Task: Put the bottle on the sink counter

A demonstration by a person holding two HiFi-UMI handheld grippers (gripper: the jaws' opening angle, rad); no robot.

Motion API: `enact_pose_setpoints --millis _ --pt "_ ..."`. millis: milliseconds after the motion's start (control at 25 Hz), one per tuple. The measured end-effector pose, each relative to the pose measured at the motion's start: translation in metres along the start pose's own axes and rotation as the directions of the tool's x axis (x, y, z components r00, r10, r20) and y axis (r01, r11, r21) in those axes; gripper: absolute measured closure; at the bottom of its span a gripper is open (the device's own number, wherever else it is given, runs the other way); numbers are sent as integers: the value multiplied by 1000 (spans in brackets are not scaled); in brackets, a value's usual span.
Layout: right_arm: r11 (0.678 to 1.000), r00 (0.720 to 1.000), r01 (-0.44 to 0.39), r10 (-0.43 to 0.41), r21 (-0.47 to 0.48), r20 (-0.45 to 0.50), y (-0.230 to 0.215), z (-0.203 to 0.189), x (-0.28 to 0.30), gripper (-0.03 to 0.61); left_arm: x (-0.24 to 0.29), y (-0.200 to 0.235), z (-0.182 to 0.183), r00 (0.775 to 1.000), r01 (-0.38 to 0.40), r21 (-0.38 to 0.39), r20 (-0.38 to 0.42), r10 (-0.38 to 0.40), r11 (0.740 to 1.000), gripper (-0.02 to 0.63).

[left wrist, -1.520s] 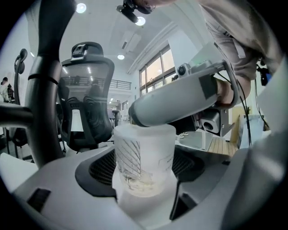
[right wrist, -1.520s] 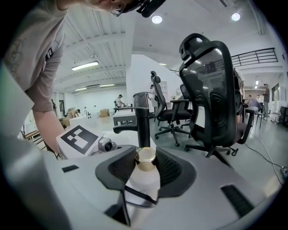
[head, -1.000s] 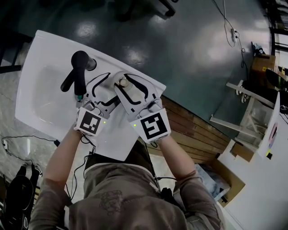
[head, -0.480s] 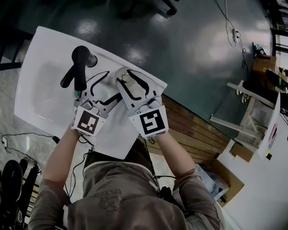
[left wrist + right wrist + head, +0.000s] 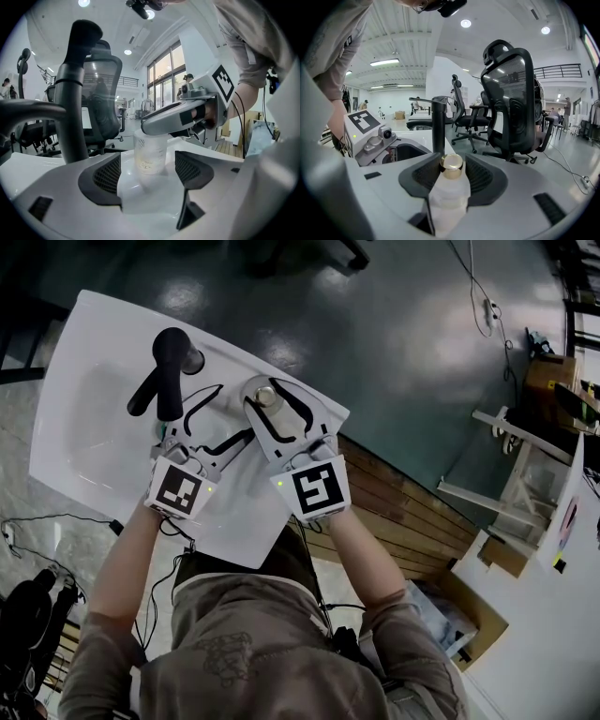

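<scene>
Placement step looks nearly done: the bottle (translucent, gold cap) stands upright on the white sink worktop, near its far edge and just right of the black faucet. In the left gripper view its base seems to sit on the surface. R gripper has its jaws round the bottle body. They've just eased open a bit, but the pads look to be touching both sides, so I'd call it a light pinch, not a release yet. L gripper has its jaws spread w/ nothing in them, the bottle a little way ahead. Next move, imo: widen the R jaws till both pads clear, then back straight out w/o nudging the cap or tipping the bottle off the edge. Writing: faint yellowish print on the bottle, too blurred to read. No brand visible, only b/w square markers on the gripper cubes.
</scene>
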State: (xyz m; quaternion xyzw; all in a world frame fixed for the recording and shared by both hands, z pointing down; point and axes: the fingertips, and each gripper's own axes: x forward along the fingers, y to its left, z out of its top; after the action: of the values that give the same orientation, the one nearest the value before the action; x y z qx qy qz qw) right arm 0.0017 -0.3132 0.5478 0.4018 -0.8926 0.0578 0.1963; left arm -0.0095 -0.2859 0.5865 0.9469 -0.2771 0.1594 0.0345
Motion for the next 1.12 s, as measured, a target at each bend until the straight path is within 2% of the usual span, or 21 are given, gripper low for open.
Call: enact_pose_setpoints --millis 400,560,840,920,1000,1120 --pt "998 1000 19 -19 57 -5 -3 4 0 374 -7 0 -2 1000 -9 -20 -24 8 1000 268" --pt "999 1000 22 -22 30 4 4 10 -7 373 -16 -4 -4 999 -23 -43 -41 21 999 268" --pt "996 997 72 -73 46 25 0 35 -33 373 -36 -14 18 999 -18 -75 -44 15 997 268" --pt "995 995 87 -89 54 43 -2 45 -44 379 -43 -15 30 999 -23 -87 -34 21 996 268" --pt "993 992 107 -110 45 67 -3 58 -55 434 -49 -14 42 999 -27 -93 -31 25 995 268" --pt "991 988 126 -129 34 85 -2 76 -71 457 -61 -13 61 999 -39 -76 -21 38 996 268"
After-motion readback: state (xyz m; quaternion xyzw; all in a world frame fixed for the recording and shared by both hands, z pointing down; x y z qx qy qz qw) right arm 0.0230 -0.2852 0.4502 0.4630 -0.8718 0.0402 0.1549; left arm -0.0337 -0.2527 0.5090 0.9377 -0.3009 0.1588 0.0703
